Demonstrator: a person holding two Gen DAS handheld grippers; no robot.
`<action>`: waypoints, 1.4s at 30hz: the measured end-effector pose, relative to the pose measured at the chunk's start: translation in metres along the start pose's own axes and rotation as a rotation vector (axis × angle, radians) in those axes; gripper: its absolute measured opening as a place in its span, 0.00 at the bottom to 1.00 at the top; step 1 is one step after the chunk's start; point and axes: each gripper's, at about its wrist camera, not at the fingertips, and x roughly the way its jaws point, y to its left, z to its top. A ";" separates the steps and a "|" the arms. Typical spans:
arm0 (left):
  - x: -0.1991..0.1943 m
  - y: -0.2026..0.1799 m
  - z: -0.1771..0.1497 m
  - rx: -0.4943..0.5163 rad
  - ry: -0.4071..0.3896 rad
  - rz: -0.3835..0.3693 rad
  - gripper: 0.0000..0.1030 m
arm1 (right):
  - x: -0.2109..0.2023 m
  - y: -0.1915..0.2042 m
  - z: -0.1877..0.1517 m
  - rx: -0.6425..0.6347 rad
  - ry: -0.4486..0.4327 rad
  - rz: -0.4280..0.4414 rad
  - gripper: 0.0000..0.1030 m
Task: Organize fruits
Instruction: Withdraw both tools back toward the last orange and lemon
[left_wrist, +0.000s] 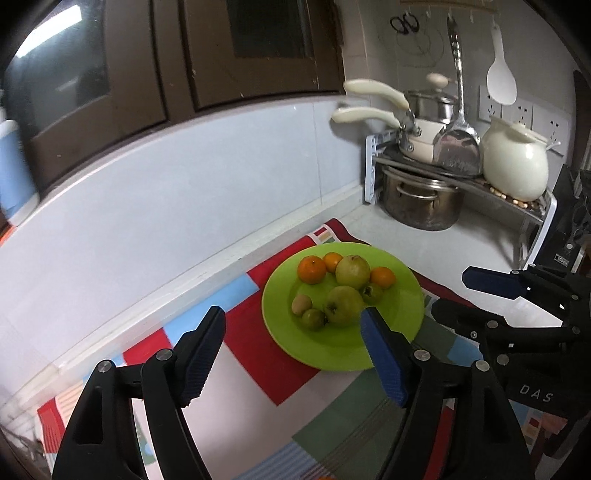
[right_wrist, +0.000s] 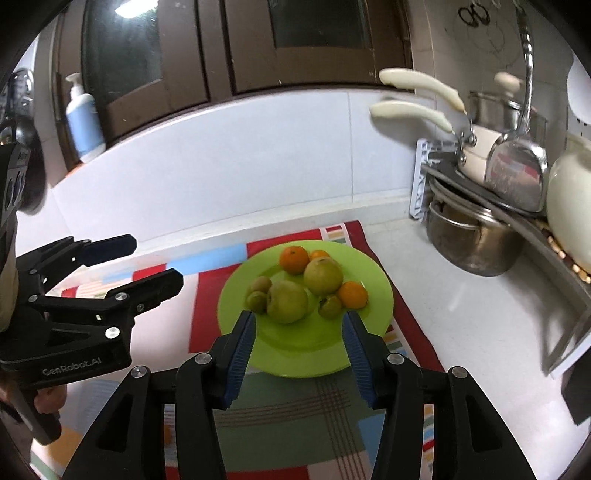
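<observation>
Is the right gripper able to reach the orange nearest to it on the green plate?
Probably yes. The right gripper is open and empty, and nothing stands between it and that orange on the green plate.

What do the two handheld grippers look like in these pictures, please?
Both are matte black plastic linkages with round silver pivot bolts. The left gripper and right gripper each carry two ribbed blue pads on their jaws. White lettering marks the bodies: "GenRobot.AI" on the left one, "DAS" on the right. No cables show.
</observation>
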 end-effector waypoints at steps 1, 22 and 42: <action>-0.005 0.001 -0.002 -0.006 -0.006 0.002 0.73 | -0.004 0.002 0.000 -0.003 -0.005 0.000 0.48; -0.089 0.033 -0.066 -0.051 -0.052 -0.004 0.76 | -0.070 0.073 -0.031 -0.084 -0.065 0.013 0.48; -0.083 0.061 -0.132 0.101 -0.006 -0.153 0.76 | -0.051 0.134 -0.075 -0.169 0.051 -0.001 0.48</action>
